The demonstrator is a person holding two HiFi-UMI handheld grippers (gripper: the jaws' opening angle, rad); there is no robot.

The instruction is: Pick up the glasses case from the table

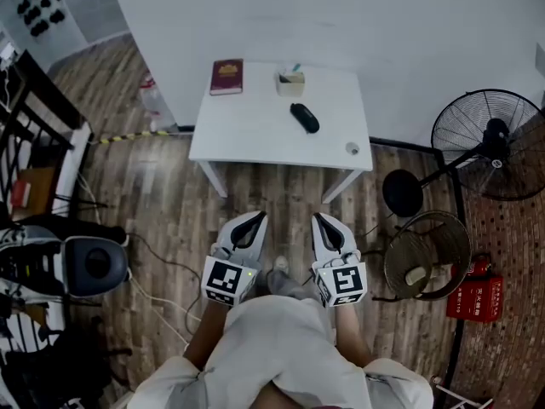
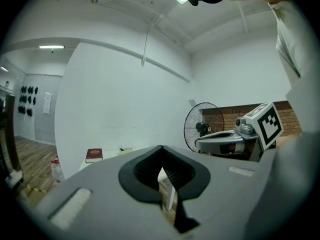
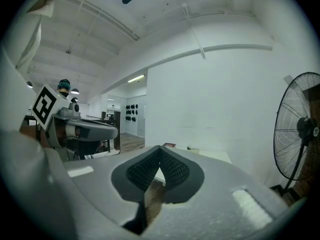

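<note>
white table (image 1: 255, 139) by the wall; the glasses case (image 1: 304, 118) lies well ahead of both grippers. left gripper (image 1: 254, 218) and right gripper (image 1: 324, 220) are pressed together, empty. i'd step closer, then spread one early.

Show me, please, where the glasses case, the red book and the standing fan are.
glasses case (image 1: 304, 118), head view, middle of its dark shell
red book (image 1: 226, 77), head view, centre of its cover
standing fan (image 1: 495, 134), head view, hub of its grille

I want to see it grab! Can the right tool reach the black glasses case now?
Probably not yet: the right tool is over the floor, short of the table. Nothing blocks the glasses case, though.
</note>
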